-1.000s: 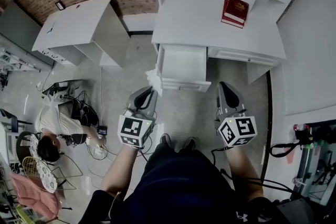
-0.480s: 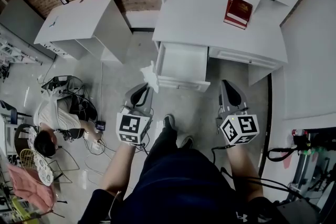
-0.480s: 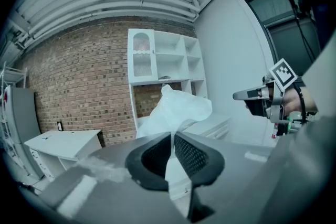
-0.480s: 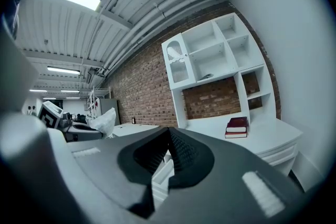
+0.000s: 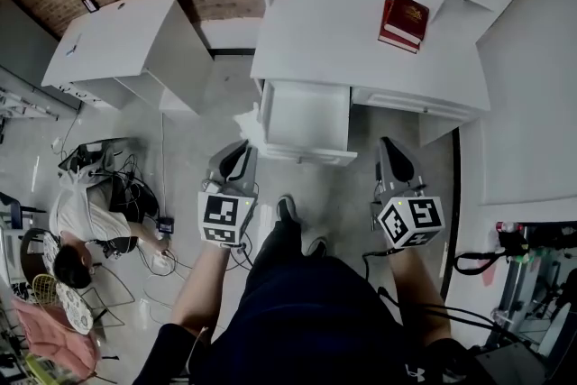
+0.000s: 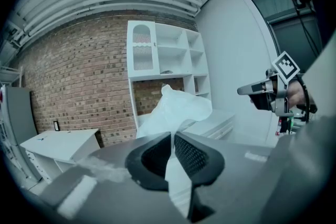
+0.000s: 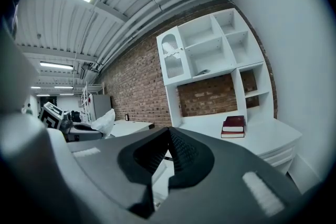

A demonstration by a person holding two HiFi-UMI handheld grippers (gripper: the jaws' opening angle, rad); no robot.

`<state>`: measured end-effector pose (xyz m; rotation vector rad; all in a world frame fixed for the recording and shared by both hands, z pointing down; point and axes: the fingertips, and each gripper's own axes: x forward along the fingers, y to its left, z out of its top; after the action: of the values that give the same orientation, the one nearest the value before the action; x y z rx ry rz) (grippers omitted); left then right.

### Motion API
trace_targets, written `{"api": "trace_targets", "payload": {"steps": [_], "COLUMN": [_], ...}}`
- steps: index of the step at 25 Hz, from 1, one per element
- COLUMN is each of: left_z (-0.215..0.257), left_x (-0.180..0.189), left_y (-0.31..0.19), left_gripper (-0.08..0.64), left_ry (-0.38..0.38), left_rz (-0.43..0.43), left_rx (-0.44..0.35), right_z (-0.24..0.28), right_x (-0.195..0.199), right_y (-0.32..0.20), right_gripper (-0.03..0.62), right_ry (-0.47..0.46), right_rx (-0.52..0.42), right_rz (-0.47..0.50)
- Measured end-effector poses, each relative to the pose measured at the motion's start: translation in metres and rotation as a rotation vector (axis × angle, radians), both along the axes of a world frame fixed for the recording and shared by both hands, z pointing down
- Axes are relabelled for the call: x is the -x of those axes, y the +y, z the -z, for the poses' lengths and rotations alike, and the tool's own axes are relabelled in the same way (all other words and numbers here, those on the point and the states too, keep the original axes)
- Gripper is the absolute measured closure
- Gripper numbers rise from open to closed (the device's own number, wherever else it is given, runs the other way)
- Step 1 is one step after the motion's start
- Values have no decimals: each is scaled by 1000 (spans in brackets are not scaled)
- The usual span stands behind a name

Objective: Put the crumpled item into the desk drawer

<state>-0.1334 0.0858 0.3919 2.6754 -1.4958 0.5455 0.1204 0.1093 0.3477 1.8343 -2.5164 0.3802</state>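
A crumpled white item [image 5: 250, 123] sticks out of my left gripper [image 5: 243, 147], whose jaws are shut on it. It hangs just off the front left corner of the open desk drawer [image 5: 305, 114], outside the drawer. In the left gripper view the crumpled white item [image 6: 176, 110] rises from between the closed pads [image 6: 191, 152]. My right gripper [image 5: 390, 147] is held low in front of the desk, right of the drawer. Its jaws meet at the tip with nothing between them [image 7: 168, 131].
The white desk [image 5: 343, 32] carries red books [image 5: 403, 19] and a shelf unit at the back. A second white desk [image 5: 126, 45] stands to the left. A person [image 5: 81, 230] lies on the floor among cables at the left. My feet [image 5: 287, 212] stand before the drawer.
The person has stepped forward, one foot ahead. The left gripper with the crumpled item has come nearer to the drawer's front left corner. The right gripper keeps its place.
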Motion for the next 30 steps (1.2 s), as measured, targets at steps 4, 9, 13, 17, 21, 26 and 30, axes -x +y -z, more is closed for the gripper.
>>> {"api": "trace_targets", "payload": {"steps": [4, 9, 13, 17, 21, 26, 30], "left_z": [-8, -16, -26, -41, -52, -64, -78], "left_x": [7, 13, 18, 22, 18, 0, -16], "left_y": [-33, -71, -96, -116, -131, -144, -158], "left_gripper": [535, 535, 535, 535, 535, 535, 535], "left_ry": [16, 14, 26, 28, 10, -30, -86], "left_rz": [-20, -51, -76, -106, -147, -195, -207], "left_rx": [21, 30, 55, 81, 96, 107, 117], "right_z": [-3, -6, -10, -14, -21, -35, -50], "right_x": [8, 17, 26, 34, 39, 40, 32], "right_y": [-30, -62, -85, -103, -116, -129, -148], "right_gripper": [590, 591, 591, 589, 590, 590, 589], "right_ry": [10, 20, 34, 53, 56, 52, 30], "right_rx": [17, 43, 70, 85, 103, 134, 156], "right_rz": [-19, -46, -65, -82, -98, -88, -63]}}
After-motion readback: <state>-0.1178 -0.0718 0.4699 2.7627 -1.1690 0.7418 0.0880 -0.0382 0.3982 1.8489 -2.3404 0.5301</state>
